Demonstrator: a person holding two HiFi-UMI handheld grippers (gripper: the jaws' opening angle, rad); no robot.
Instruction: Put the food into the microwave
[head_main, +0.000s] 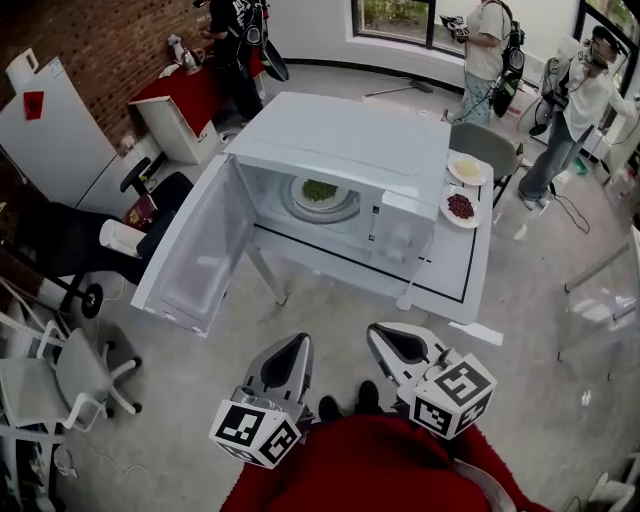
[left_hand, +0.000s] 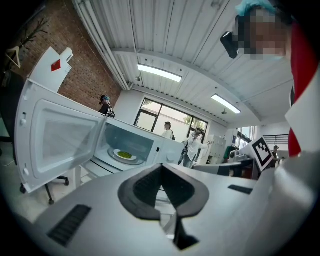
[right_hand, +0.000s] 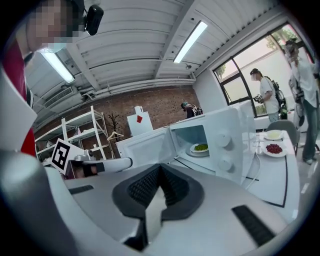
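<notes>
**Both grippers clenched and empty; two plates wait beside the microwave**

Closest to us, the left gripper (head_main: 295, 350) and right gripper (head_main: 392, 338) hang near our body, each with its jaws pressed together on nothing. Both are well apart from the table (head_main: 450, 270). On it the microwave (head_main: 340, 140) stands with its door (head_main: 195, 255) swung wide, and one plate of green food (head_main: 319, 192) already sits inside. Just to the right of the microwave, a plate of red food (head_main: 461, 208) and a plate of pale food (head_main: 468, 168) lie on the table. We judge these plates stiff, light and smooth-rimmed, with loose food that could roll off if tipped. We would pinch the near rim, clear of the food, and carry each one level.
</notes>
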